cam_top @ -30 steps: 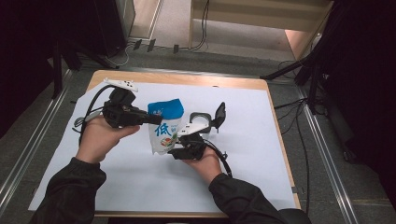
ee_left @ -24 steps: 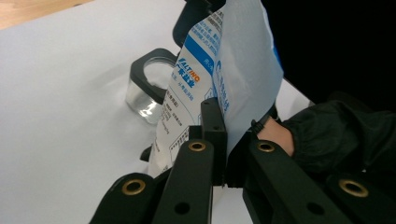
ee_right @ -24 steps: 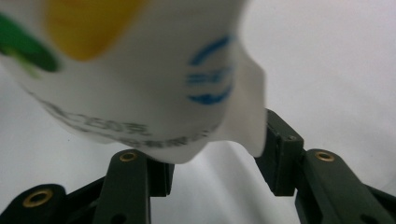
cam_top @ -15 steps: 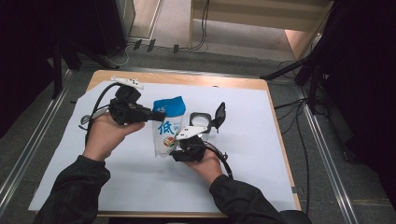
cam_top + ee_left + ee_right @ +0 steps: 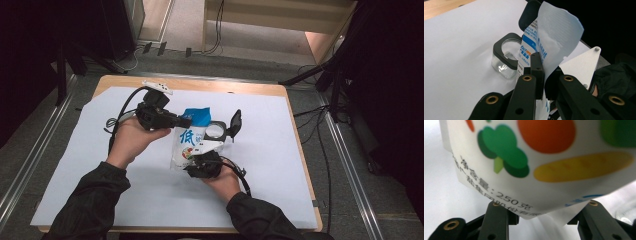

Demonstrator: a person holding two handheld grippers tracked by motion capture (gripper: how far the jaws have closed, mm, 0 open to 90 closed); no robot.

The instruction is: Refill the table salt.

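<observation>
Salt bag [image 5: 189, 142], white and blue, printed with vegetables, found upright between the two grippers over the white paper sheet [image 5: 90, 165]. Left gripper [image 5: 543, 82]: jaws closed flat on the bag's upper edge, thin film pinched between the pads, torn or crumpled top [image 5: 557, 32] rising just beyond the fingertips. Right gripper [image 5: 541, 213]: jaws set either side of the bag's lower end, bottom corner sunk between them; jaws noted as just having been closing, bag between them; pads hidden behind the film, so firm contact could not be confirmed from that view. In the high view, same gripper [image 5: 202, 162] seen holding the bag's base from below, hand [image 5: 222, 182] beneath it.

Just beyond the left jaws, to their left: clear square jar [image 5: 505, 58] with black collar, standing open on the paper, touching or nearly touching the bag's side. Hinged black lid [image 5: 235, 121] recorded swung up past the jar on its far side. Grey three-cornered plate [image 5: 581, 66] of the right gripper visible to the right of the left jaws, dark sleeve [image 5: 619, 77] behind it.

Farther out: wooden table [image 5: 295, 125] edge around the paper, cables [image 5: 320, 145] on the grey floor beyond.
</observation>
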